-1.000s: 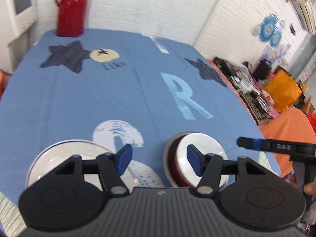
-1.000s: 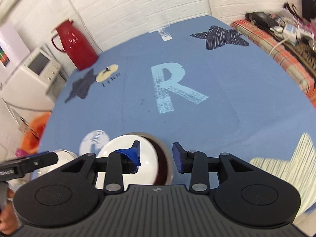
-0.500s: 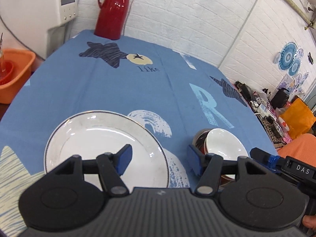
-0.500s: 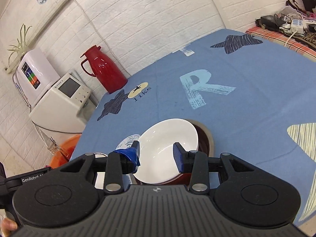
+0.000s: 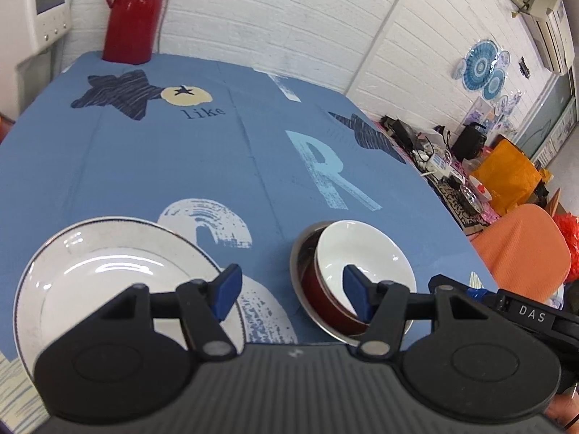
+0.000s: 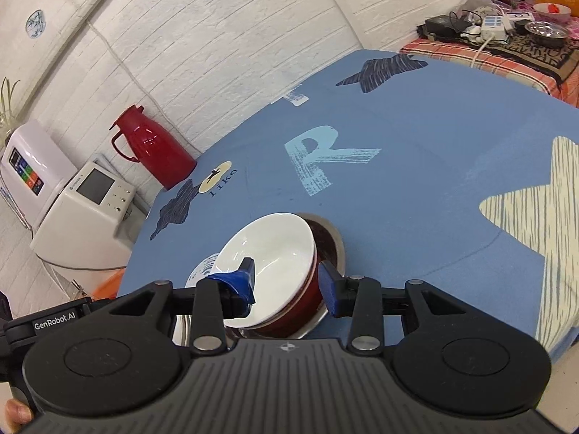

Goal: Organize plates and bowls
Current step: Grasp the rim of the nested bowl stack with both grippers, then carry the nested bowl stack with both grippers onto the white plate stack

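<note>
A white plate (image 5: 108, 282) with a dark rim lies on the blue tablecloth (image 5: 217, 166) at the near left. To its right a bowl (image 5: 362, 260), red outside and white inside, sits tilted in a metal bowl (image 5: 300, 253). My left gripper (image 5: 291, 291) hangs open above the gap between plate and bowls, holding nothing. In the right wrist view my right gripper (image 6: 287, 282) is open just over the red bowl (image 6: 271, 253). One finger is over its white inside and the other beside its red wall. The metal bowl (image 6: 334, 238) shows behind.
A red thermos (image 5: 132, 14) stands at the table's far edge, with a white appliance (image 6: 87, 209) beside the table. A cluttered side table (image 6: 506, 32) and an orange chair (image 5: 524, 246) lie off to the right. The cloth beyond the dishes is bare.
The right gripper has come down closer over the red bowl, its rim now between the fingers. The left wrist view has swung right, from over the plate toward the bowls. Both jaw gaps are unchanged.
</note>
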Tool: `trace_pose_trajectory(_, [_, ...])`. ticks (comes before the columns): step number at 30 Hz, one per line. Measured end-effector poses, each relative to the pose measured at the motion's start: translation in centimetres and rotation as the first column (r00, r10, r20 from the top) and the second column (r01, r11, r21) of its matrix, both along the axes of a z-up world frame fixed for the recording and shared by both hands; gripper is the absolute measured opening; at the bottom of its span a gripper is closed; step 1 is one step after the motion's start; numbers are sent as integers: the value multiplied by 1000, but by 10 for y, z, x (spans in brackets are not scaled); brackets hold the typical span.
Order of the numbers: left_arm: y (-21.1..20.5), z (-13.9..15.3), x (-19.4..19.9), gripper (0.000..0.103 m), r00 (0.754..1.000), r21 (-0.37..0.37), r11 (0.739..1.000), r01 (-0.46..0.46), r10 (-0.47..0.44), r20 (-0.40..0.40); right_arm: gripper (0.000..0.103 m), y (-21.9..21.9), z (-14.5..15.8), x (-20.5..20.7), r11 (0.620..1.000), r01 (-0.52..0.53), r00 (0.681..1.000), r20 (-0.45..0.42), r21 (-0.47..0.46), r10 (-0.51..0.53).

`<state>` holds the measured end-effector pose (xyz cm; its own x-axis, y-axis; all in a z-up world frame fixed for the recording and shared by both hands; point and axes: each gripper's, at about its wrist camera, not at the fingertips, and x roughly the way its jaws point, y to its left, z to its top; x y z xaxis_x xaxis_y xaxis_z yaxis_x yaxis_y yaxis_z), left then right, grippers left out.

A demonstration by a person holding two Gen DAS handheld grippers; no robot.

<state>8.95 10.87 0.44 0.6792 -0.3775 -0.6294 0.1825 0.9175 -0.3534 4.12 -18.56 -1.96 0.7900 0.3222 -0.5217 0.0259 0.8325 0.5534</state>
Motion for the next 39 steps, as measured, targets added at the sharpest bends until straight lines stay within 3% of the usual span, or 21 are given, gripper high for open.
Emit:
trace_pose_trajectory(5, [-5, 2, 4, 61, 998, 23, 998, 63, -63, -12, 24, -3, -5, -12, 997, 66, 998, -4, 43, -66])
trace_pose_trajectory(11, [-10, 5, 0, 62, 997, 36, 996, 78, -78, -1, 26, -10, -6, -20, 994, 103, 995, -3, 48, -103])
trace_pose_trajectory(15, [-9, 4, -5, 62, 998, 31, 998, 61, -61, -10, 26, -15, -9, -16, 998, 65, 998, -20, 23, -65])
trace_pose_trajectory(18, [-5, 5, 3, 62, 994, 32, 996, 88, -86, -61, 26, -21, -13, -5, 1000, -9, 997, -71, -6, 8])
trace_pose_trajectory(23, [2, 7, 53, 62, 952, 25, 977, 213, -201, -232, 26, -36, -8, 20, 991, -128, 984, -132, -30, 123])
trace_pose_trajectory(27, [-1, 2, 87, 62, 929, 123, 961, 248, -200, -311, 26, -46, -4, 28, 989, -143, 980, -147, -39, 136])
trace_pose_trajectory(34, [-18, -18, 114, 62, 895, 184, 927, 327, -241, -375, 26, -51, -15, 35, 991, -131, 974, -187, 6, 130])
trace_pose_trajectory(39, [-23, -27, 121, 62, 879, 183, 913, 364, -272, -392, 26, -47, -15, 37, 990, -144, 970, -200, -11, 138])
